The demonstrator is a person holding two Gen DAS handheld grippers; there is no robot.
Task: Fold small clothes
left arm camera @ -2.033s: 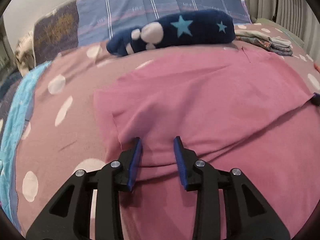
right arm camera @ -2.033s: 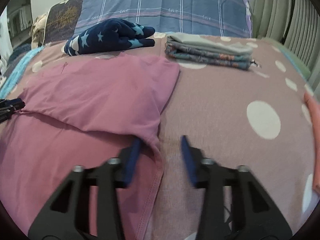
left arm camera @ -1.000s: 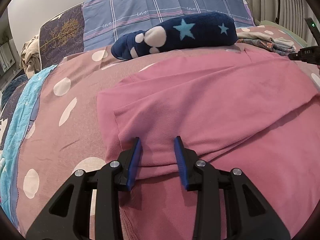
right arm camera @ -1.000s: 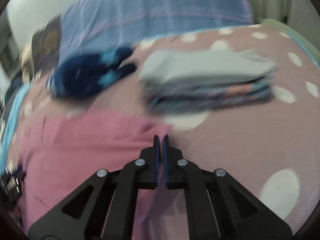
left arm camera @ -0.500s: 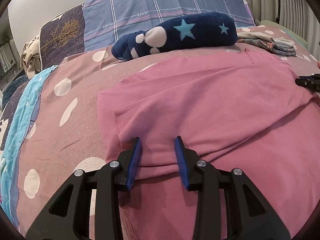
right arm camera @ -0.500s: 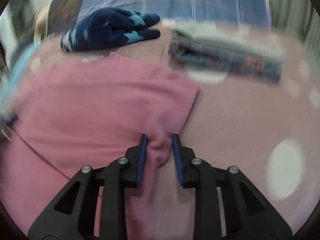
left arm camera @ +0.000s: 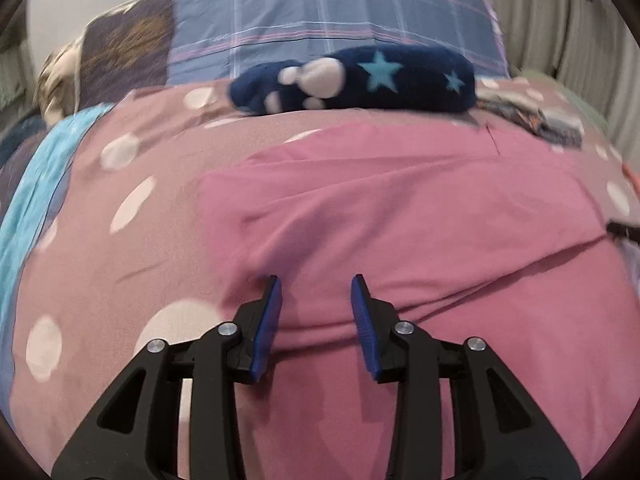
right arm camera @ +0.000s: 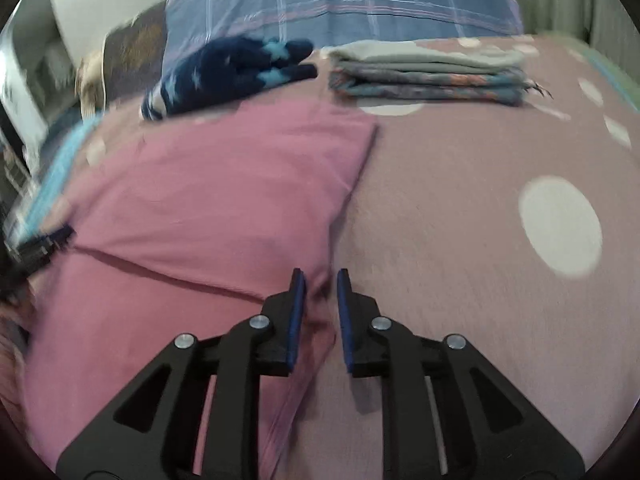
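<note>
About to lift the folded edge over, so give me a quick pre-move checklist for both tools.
1. Left tool straddles the pink garment's folded edge: ok, jaws open, not gripping.
2. Right tool on the garment's right edge: ok, jaws narrow; grip cannot tell.
3. Top layer flat: not ok, creases run near the left tool.
4. Navy star item off the garment: ok, it lies beyond it.
5. Folded stack clear of the garment: ok.

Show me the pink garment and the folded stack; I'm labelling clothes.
pink garment [right arm camera: 208, 200], right wrist view, flat middle of folded-over layer.
folded stack [right arm camera: 428, 74], right wrist view, front edge of its layers.
</note>
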